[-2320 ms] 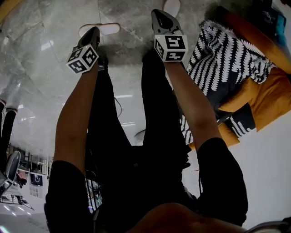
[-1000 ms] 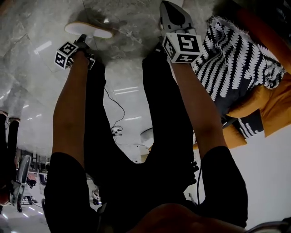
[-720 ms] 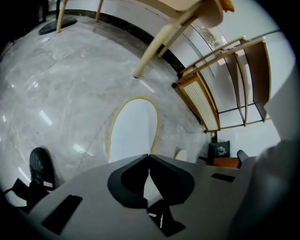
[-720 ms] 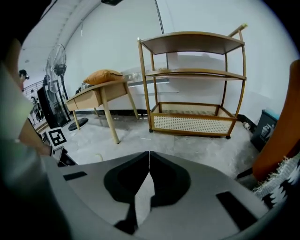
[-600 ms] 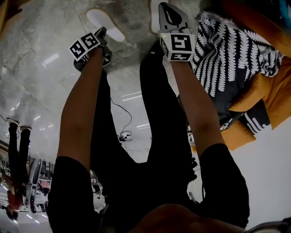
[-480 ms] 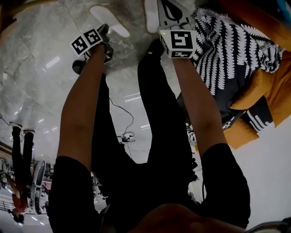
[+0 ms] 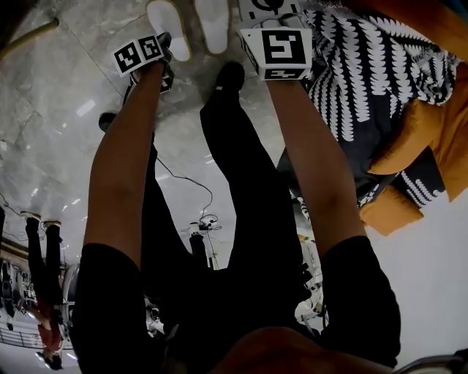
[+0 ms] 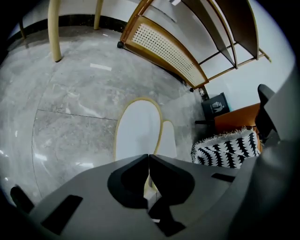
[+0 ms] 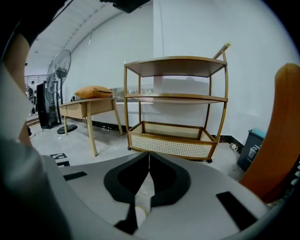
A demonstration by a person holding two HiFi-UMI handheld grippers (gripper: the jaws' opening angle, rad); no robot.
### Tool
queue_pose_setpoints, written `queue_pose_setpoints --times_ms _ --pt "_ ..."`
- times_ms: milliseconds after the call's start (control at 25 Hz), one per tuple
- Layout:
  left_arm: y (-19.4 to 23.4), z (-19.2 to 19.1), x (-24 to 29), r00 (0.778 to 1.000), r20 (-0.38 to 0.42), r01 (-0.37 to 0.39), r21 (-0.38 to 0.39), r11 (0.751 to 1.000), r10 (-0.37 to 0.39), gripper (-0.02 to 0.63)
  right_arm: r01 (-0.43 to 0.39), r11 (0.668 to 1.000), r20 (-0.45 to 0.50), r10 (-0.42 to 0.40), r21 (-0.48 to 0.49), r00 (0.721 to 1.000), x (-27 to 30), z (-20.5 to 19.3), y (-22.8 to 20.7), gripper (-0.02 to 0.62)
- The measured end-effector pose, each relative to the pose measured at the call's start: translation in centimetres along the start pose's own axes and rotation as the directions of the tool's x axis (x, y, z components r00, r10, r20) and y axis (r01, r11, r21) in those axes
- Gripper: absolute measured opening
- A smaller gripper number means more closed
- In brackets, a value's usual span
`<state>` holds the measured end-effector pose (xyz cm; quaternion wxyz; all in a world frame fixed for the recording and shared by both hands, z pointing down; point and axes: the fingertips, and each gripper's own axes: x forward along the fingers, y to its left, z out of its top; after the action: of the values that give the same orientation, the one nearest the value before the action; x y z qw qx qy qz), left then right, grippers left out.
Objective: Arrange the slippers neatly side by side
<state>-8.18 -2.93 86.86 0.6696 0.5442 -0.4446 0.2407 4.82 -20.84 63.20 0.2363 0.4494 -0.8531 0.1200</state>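
Head view, 12 o'clock: the first slipper (image 7: 167, 29), the second slipper (image 7: 213, 22) and the right gripper (image 9: 149, 157) beyond its marker cube (image 7: 276, 50) are cut by the edge. Left gripper view, 6 o'clock: the left gripper (image 8: 149, 158) body conceals both slippers' lower ends.

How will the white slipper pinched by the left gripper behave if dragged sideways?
Probably light and floppy: the slipper looks thin and flat, and the left gripper holds its edge with fingers almost fully closed. It likely slides easily on the glossy stone floor, and, held at one end, may pivot around that pinch.
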Motion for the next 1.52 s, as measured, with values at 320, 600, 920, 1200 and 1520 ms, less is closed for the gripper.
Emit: queue_pose_setpoints --times_ms 320,600,920,1200,1520 --pt "-1.3 -1.2 4.2 1.0 -0.021 -0.017 -0.026 1.0 0.017 0.021 0.015 1.0 0.074 -0.016 0.017 0.997 -0.7 0.8 -2.4 0.032" --pt "-1.8 -1.1 6.0 0.999 -0.009 -0.045 -0.013 0.999 0.044 0.021 0.027 0.999 0.097 -0.03 0.03 0.995 -1.0 0.8 -4.0 0.032" --pt "-2.5 0.0 6.8 0.999 0.002 -0.044 0.008 0.999 0.044 0.023 0.031 0.999 0.106 -0.035 0.038 0.994 -1.2 0.9 -4.6 0.032" --pt "-2.6 0.1 5.7 0.998 0.012 -0.056 0.02 0.998 0.056 0.109 0.043 0.998 0.095 -0.046 0.042 0.994 -1.3 1.2 -4.7 0.032" --pt "-5.2 -0.1 -5.4 0.994 0.104 -0.034 0.08 0.996 0.026 0.04 0.054 0.998 0.086 -0.057 0.036 0.995 -4.2 4.7 -2.7 0.032"
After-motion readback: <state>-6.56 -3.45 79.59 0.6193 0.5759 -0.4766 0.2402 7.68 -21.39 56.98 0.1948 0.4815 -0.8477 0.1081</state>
